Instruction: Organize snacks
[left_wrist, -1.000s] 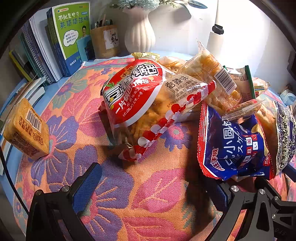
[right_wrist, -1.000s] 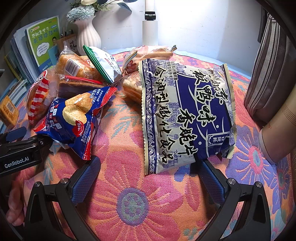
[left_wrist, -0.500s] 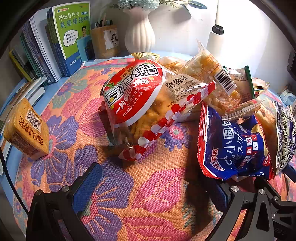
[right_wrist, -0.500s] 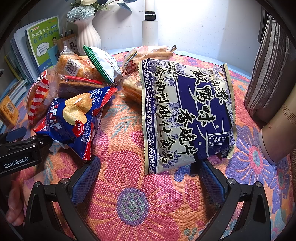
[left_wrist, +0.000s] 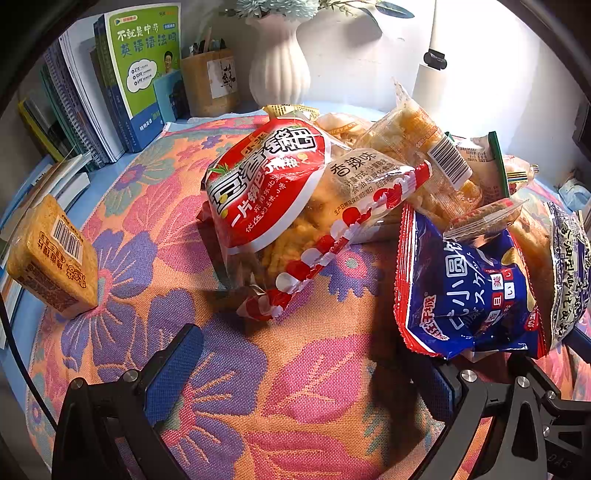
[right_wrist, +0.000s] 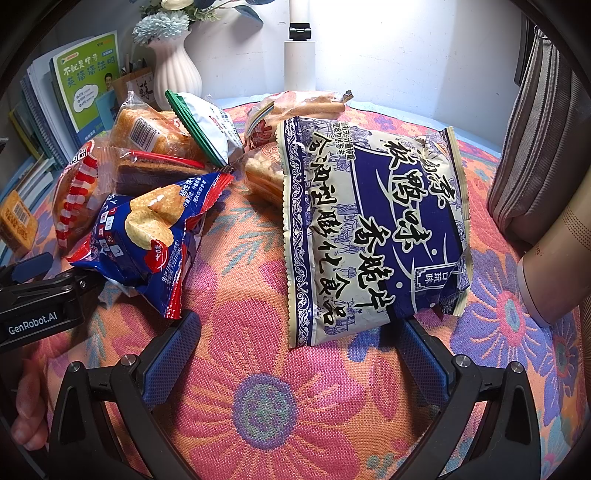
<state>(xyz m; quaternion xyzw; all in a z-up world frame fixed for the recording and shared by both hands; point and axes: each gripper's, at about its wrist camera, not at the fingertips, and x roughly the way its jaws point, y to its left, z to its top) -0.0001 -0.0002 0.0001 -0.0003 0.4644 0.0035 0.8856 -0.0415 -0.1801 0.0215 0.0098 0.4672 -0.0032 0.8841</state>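
A: Anything changed since a second ago?

B: Nothing I can make out. Both grippers hang where they were, and every packet lies as it did.

A: How do the claws stand?

B: The left gripper (left_wrist: 295, 369) is released, jaws spread wide over bare floral cloth (left_wrist: 314, 406). The right gripper (right_wrist: 295, 354) is released too, holding nothing.

A: Where are the snacks relative to them?

B: The red bag (left_wrist: 280, 206) lies just ahead of the left gripper, its crimped end pointing toward the gap between the jaws, not touching them. The blue bag (left_wrist: 469, 291) hangs over the left gripper's right finger (left_wrist: 436, 384). In the right view, the big navy bag (right_wrist: 373, 229) lies ahead with its near corner overlapping the right finger (right_wrist: 424, 354); whether they touch, I can't tell. The yellow block (left_wrist: 51, 258) sits well apart at the cloth's left edge.

A: Containers?

B: A wooden pen holder (left_wrist: 210, 81) at the far left corner with pens in it, and a white vase (left_wrist: 279, 62) beside it holding flowers. The other packets are heaped toward the cloth's far edge, behind the red and blue bags.
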